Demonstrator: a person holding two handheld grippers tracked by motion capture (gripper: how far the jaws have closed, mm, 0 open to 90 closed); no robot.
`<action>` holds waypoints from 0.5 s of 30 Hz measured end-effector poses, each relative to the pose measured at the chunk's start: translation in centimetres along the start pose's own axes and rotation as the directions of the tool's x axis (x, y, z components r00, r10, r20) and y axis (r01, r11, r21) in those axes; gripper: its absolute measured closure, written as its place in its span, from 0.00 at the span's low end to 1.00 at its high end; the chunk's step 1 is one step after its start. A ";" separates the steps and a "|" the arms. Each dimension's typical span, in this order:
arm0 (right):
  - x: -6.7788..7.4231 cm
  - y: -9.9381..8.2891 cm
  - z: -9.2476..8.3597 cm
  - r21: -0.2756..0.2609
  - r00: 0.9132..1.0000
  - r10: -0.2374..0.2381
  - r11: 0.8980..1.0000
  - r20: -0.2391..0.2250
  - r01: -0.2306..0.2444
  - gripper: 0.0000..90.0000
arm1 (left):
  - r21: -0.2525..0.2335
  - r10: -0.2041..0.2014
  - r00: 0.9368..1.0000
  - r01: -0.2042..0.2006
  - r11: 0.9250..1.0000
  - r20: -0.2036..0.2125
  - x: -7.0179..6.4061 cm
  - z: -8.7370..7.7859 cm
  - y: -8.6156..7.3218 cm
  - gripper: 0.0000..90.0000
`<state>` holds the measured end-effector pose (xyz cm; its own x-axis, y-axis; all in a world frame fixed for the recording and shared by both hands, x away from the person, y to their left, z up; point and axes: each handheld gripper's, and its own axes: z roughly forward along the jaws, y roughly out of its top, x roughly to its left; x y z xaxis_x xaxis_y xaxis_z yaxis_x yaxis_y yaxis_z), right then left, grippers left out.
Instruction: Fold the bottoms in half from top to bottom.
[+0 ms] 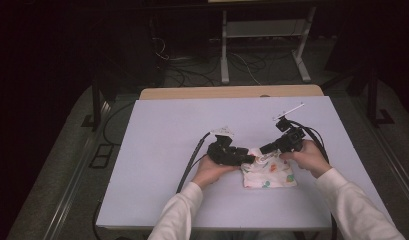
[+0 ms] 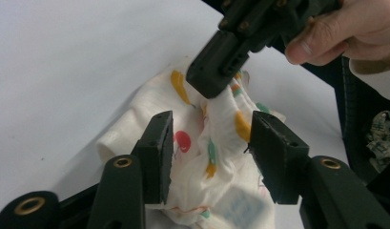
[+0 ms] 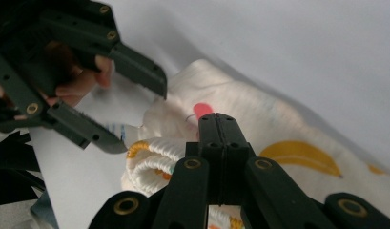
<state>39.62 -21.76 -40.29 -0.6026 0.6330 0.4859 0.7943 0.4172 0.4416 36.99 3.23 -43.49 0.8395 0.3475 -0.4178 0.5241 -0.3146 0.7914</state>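
- High view: both hands low at mid-table; left gripper point(image 1: 244, 158) and right gripper point(image 1: 263, 148) meet over the printed cloth point(image 1: 270, 175), which lies flat, long axis crosswise.
- Left gripper view: jaws parted, cloth between them, unpinched.
- Right gripper view: jaws closed, pinching a cloth fold.

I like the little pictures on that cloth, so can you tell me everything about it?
The cloth is soft white fabric printed with small yellow, red and green shapes. It lies crumpled and partly folded on the white table. The right gripper is shut on a pinched-up fold. The left gripper has its jaws apart on either side of the bunched fabric.
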 end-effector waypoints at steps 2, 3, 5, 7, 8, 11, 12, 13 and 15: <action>0.4 -0.4 -0.3 -0.011 1.000 -0.020 1.000 0.009 0.020 0.98 | -0.006 -0.001 1.000 0.001 1.000 -0.005 0.0 -0.1 0.1 0.51; 0.6 -0.6 -0.4 -0.014 1.000 -0.029 0.999 0.010 0.029 0.98 | -0.014 -0.002 1.000 0.002 1.000 -0.010 0.0 -0.1 0.1 0.50; 1.0 -1.2 -0.6 -0.023 0.999 -0.038 0.999 0.015 0.039 0.98 | -0.026 -0.010 1.000 0.009 1.000 -0.028 0.1 -0.2 0.2 0.46; 1.5 -1.7 -0.7 -0.029 0.999 -0.046 0.998 0.015 0.047 0.98 | -0.042 -0.028 0.999 0.026 0.999 -0.039 0.2 -0.3 0.2 0.44; 1.7 -2.0 -0.7 -0.031 0.998 -0.053 0.998 0.021 0.054 0.98 | -0.045 -0.036 0.998 0.033 0.998 -0.053 0.2 -0.3 0.3 0.42; 2.2 -2.9 -0.7 -0.032 0.998 -0.062 0.998 0.033 0.063 0.98 | -0.042 -0.050 0.995 0.046 0.998 -0.089 0.4 -0.4 0.3 0.37; 2.3 -3.2 -0.7 -0.035 0.997 -0.065 0.997 0.034 0.066 0.98 | -0.041 -0.057 0.993 0.053 0.998 -0.101 0.5 -0.4 0.3 0.35; 2.4 -3.5 -0.6 -0.036 0.997 -0.066 0.997 0.030 0.067 0.99 | -0.041 -0.065 0.991 0.060 0.997 -0.114 0.6 -0.5 0.3 0.33; 2.5 -4.2 -0.2 -0.028 0.997 -0.071 0.997 0.028 0.072 0.98 | -0.043 -0.070 0.989 0.065 0.997 -0.128 0.7 -0.6 0.3 0.31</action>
<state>34.78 -22.04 -40.77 -0.6554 0.6195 0.4321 0.7464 0.4436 0.4961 37.64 3.89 -43.23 0.7754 0.4788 -0.4117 0.5709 -0.2528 0.7811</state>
